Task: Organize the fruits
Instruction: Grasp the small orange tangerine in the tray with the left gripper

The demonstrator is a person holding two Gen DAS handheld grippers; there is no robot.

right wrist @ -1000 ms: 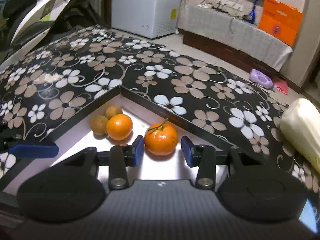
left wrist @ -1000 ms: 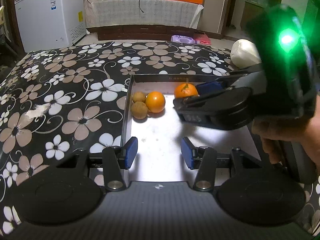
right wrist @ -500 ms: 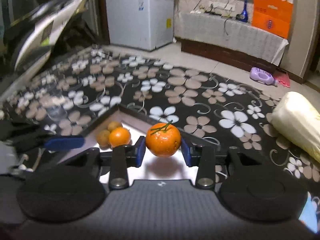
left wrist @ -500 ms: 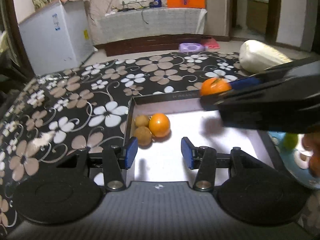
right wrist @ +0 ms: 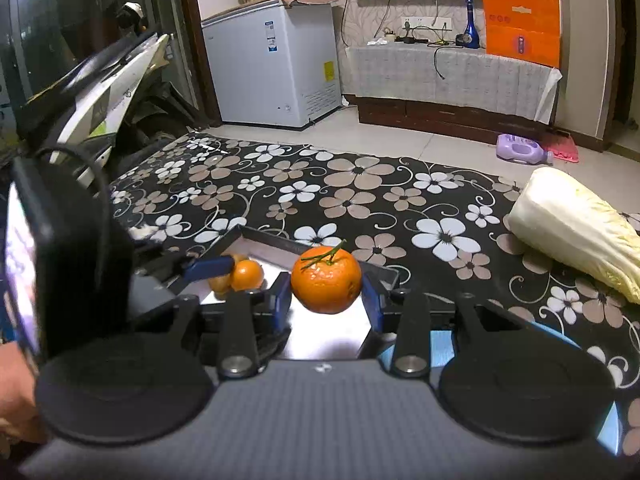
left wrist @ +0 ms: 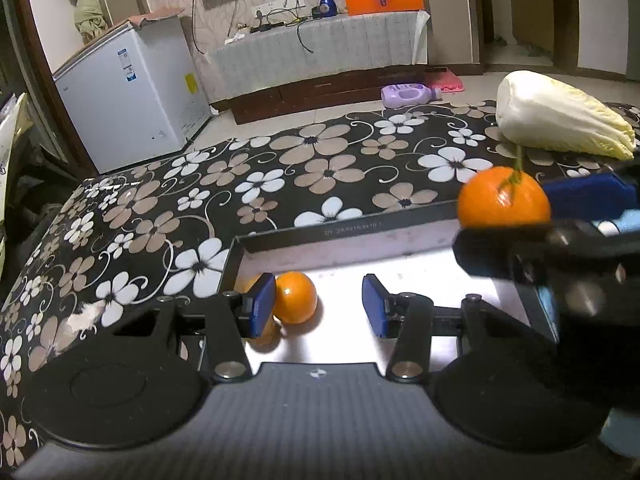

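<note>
Right tool (right wrist: 326, 294): pads clamped on the stemmed orange (right wrist: 325, 279), one pad on each side, fruit held clear of the tray (right wrist: 276, 245) with white tray floor visible under it. Stem and green twig point up. From the left wrist view the same orange (left wrist: 503, 200) sits at the tip of the right tool (left wrist: 520, 220), above the tray's far right rim area.

Left tool (left wrist: 318, 304): jaws partly apart, nothing between the pads, only bare tray floor in the gap. Left pad (left wrist: 261, 305) overlaps the fruit group in the picture; can't tell whether it touches any.

Tray (left wrist: 344, 232): dark-rimmed, white inside, lying on the flower-patterned surface (left wrist: 280, 172). In its far left corner: one smaller orange (left wrist: 295, 297) plus two brownish round fruits (left wrist: 262, 334), partly hidden behind the left pad, all bunched together. Right wrist view shows that cluster (right wrist: 240, 276) just left of the held orange, with the left tool's blue finger (right wrist: 210, 266) reaching over it.

Napa cabbage (right wrist: 572, 228) lies on the surface, well right of the tray. Blue rim of something under the right tool (right wrist: 440, 350), too hidden to identify.
</note>
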